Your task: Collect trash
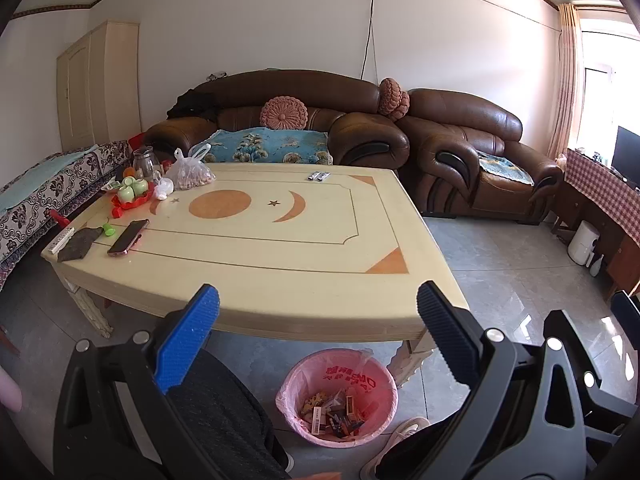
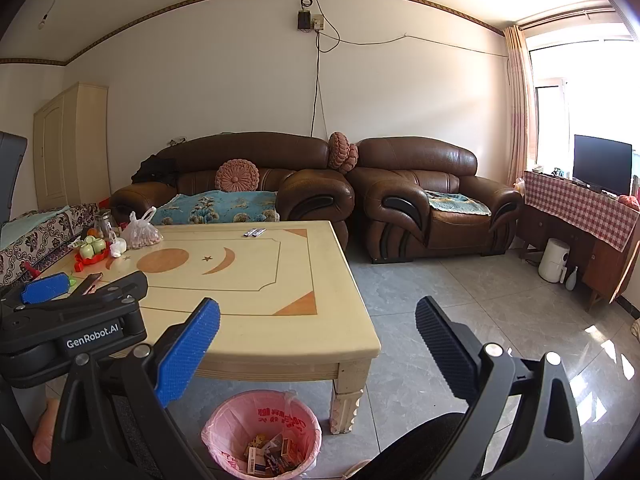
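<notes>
Both grippers empty, jaws spread wide: left gripper (image 1: 318, 308), right gripper (image 2: 318, 316). Below them on the floor by the table's near edge sits the pink-lined trash bin (image 1: 339, 396), already holding small boxes and wrappers. Likely leftover trash: 2 small packets (image 1: 319, 176) at the far edge of the table (image 1: 280, 248), well apart from both grippers. Risk: the reach crosses the whole tabletop; flat packets could slide under a pinch, and the phone (image 1: 129, 237) or plastic bag (image 1: 188, 172) isn't trash. Both held level, pointing forward over the near edge.
</notes>
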{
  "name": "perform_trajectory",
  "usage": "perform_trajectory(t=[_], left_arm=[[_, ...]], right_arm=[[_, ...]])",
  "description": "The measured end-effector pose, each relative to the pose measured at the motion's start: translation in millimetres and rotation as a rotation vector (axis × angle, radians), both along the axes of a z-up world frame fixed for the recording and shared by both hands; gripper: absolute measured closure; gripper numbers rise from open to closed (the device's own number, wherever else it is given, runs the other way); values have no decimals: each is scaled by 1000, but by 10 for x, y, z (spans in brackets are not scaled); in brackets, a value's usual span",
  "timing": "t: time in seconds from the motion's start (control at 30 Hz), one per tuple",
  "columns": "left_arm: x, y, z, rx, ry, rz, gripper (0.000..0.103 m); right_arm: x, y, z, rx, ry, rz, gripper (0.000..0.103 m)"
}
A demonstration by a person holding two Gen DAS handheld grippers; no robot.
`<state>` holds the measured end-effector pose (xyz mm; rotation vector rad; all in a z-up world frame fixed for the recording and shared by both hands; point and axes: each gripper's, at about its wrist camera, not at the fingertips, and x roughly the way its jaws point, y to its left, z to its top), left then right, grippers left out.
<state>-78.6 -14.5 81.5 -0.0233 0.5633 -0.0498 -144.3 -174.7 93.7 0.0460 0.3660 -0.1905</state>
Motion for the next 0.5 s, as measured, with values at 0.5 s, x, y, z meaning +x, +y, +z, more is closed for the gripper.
perform_trajectory(t=[0.5], left_arm=[[0, 7, -21, 9, 3, -3, 6]], right_arm=[[12, -7, -1, 3, 3, 4, 7]])
